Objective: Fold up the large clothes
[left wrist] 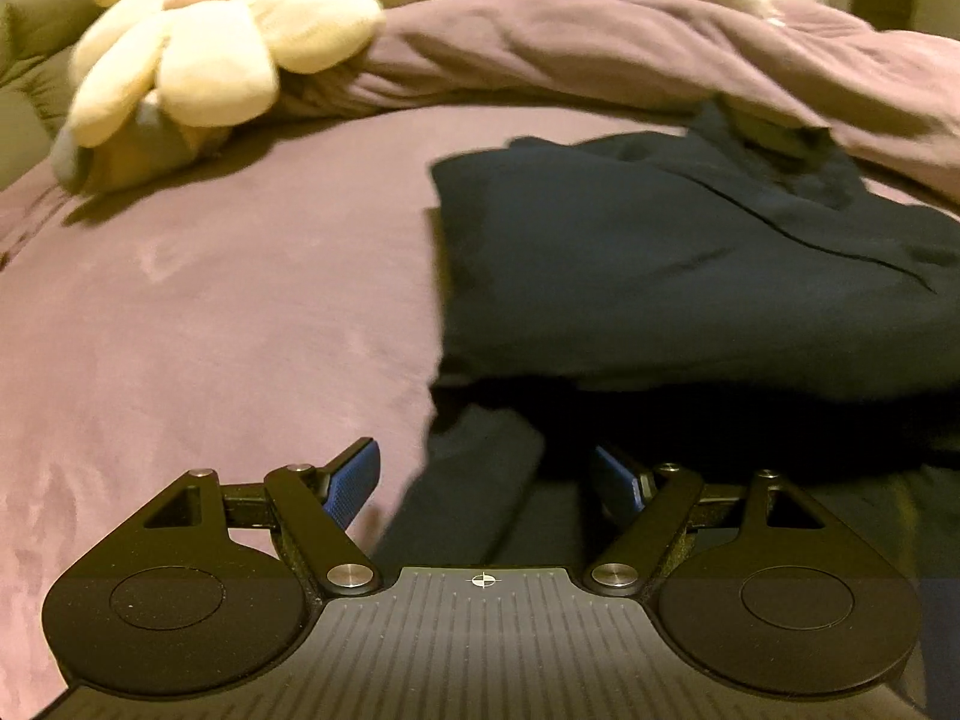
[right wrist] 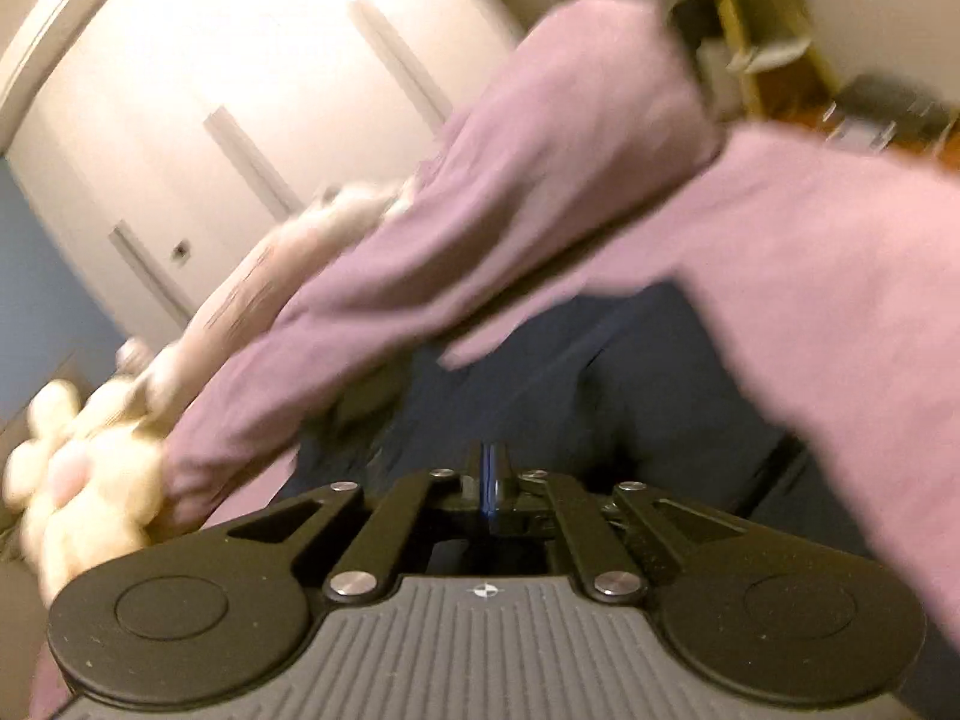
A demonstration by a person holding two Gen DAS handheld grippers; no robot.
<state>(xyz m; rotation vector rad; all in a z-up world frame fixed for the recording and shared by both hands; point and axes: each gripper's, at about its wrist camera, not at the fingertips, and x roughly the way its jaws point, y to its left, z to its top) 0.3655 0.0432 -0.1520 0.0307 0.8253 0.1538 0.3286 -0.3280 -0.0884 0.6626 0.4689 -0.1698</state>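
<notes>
The dark garment [left wrist: 690, 264] lay partly folded on the mauve bed sheet [left wrist: 210, 312], beside a rumpled duvet [left wrist: 600, 42] and a flower-shaped plush [left wrist: 204, 42]. Your left gripper [left wrist: 486, 468] had its jaws wide, a loose strip of the garment lying between them ungripped. Your right gripper [right wrist: 491, 480] had its jaws fully closed above the dark cloth; whether they pinched fabric could not be told.
</notes>
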